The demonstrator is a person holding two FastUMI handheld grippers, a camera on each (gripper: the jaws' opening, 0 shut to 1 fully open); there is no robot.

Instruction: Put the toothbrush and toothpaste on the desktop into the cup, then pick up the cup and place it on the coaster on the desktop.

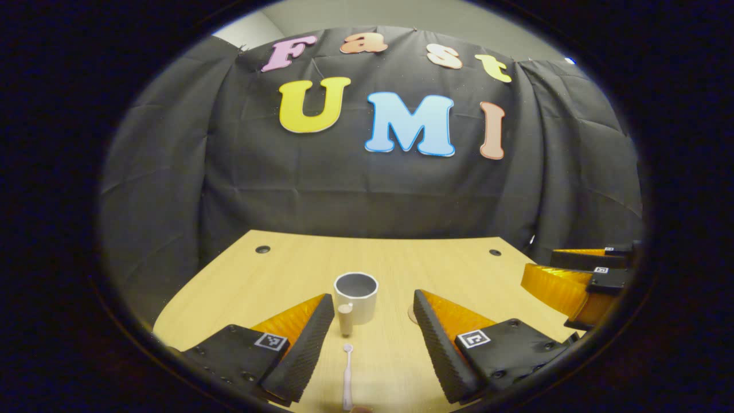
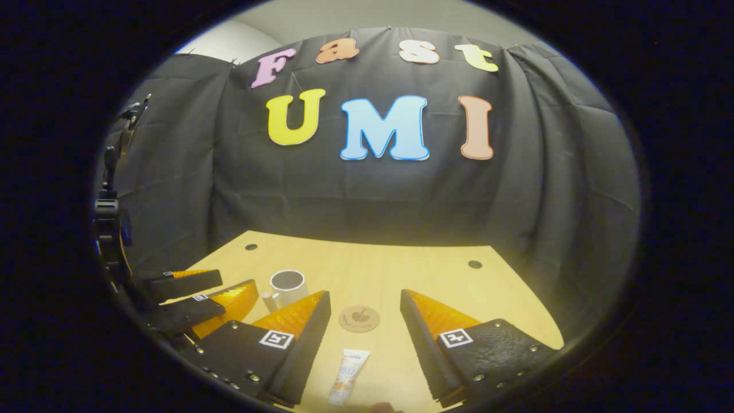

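Note:
A white cup (image 1: pixel 356 297) with a handle stands upright on the wooden desktop (image 1: pixel 287 269), ahead of my left gripper (image 1: pixel 373 344), which is open. A white toothbrush (image 1: pixel 347 376) lies on the desk between its fingers, head toward the cup. In the right gripper view, a white toothpaste tube (image 2: pixel 348 369) lies between the fingers of my open right gripper (image 2: pixel 364 344). A round brown coaster (image 2: pixel 359 318) rests just beyond the tube. The cup (image 2: pixel 288 285) stands to the coaster's left, behind the left gripper (image 2: pixel 195 301).
The desktop (image 2: pixel 401 275) has small dark holes (image 1: pixel 262 249) near its back corners. Black cloth hangs close behind the desk. The right gripper (image 1: pixel 579 281) shows at the right edge of the left gripper view. A dark stand (image 2: pixel 109 218) rises at the far left.

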